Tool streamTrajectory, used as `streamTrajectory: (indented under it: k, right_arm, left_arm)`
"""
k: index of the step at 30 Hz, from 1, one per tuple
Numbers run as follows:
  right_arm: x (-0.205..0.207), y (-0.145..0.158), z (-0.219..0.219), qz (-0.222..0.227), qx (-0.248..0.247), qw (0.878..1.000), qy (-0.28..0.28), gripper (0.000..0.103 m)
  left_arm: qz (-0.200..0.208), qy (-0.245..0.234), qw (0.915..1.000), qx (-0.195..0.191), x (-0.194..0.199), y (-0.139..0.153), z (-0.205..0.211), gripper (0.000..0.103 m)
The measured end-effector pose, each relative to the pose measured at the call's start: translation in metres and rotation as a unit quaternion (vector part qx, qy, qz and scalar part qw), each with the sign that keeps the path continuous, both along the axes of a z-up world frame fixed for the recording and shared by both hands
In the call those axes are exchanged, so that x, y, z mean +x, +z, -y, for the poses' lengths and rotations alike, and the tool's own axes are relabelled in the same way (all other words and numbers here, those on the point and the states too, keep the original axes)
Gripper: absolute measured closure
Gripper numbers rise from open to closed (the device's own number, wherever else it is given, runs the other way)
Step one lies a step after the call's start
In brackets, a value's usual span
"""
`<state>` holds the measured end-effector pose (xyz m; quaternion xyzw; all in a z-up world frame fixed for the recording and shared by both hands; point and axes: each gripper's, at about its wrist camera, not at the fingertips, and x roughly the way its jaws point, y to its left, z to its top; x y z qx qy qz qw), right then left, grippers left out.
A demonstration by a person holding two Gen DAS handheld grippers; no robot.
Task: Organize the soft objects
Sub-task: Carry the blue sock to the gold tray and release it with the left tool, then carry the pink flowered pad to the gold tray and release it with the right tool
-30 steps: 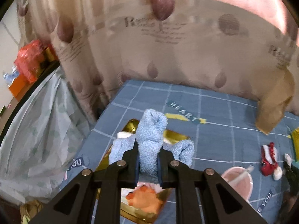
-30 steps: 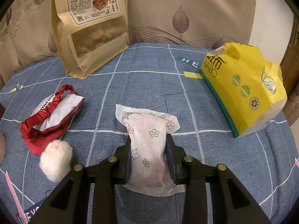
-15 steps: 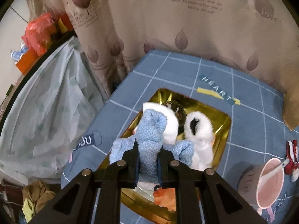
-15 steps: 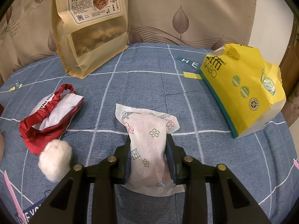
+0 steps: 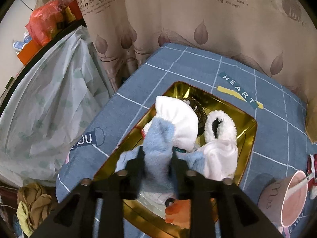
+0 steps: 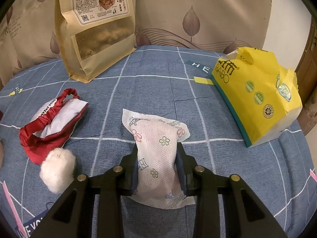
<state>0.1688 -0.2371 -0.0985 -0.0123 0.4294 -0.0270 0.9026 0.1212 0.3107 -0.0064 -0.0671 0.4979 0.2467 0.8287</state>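
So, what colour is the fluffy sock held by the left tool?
Light blue; the fluffy sock shows best in the left wrist view.

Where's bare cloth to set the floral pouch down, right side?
Free: the blue cloth between the floral pouch, kraft bag and yellow tissue pack. Crowded: by the red eye mask and cotton ball; the gold tray is nearly full.

Right tongs [image 6: 156, 156] clamp a floral pouch [image 6: 156, 154]; red sleep mask [image 6: 52, 117] lies left.
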Motion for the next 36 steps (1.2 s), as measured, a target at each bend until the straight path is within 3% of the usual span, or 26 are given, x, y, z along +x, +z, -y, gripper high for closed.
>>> streamTrajectory:
  k: [4,12,16,23,28,36]
  right_arm:
    - [0.001,0.000,0.001,0.000,-0.004,1.000,0.000,0.072]
    - [0.001,-0.001,-0.002,0.000,-0.013,1.000,0.001,0.071]
    - [0.000,-0.001,-0.003,0.000,-0.014,1.000,0.001,0.071]
    - [0.002,-0.001,-0.004,0.001,-0.017,1.000,0.002,0.071]
    - [0.001,0.000,-0.004,0.000,-0.017,1.000,0.003,0.076]
    - [-0.009,0.026,-0.012,0.018,-0.013,1.000,0.007,0.078]
  left_arm:
    - [0.020,-0.006,0.9998,0.003,-0.003,0.006,0.001,0.058]
    - [0.087,-0.019,0.9960,0.004,-0.020,0.047,0.002,0.055]
    - [0.102,-0.029,0.9944,0.005,-0.036,0.058,0.010,0.054]
    - [0.101,-0.051,0.9934,0.018,-0.078,0.043,0.024,0.053]
    - [0.110,-0.022,0.9936,0.014,-0.109,0.029,0.017,0.053]
    - [0.111,-0.032,0.9929,0.028,-0.118,0.014,0.024,0.047]
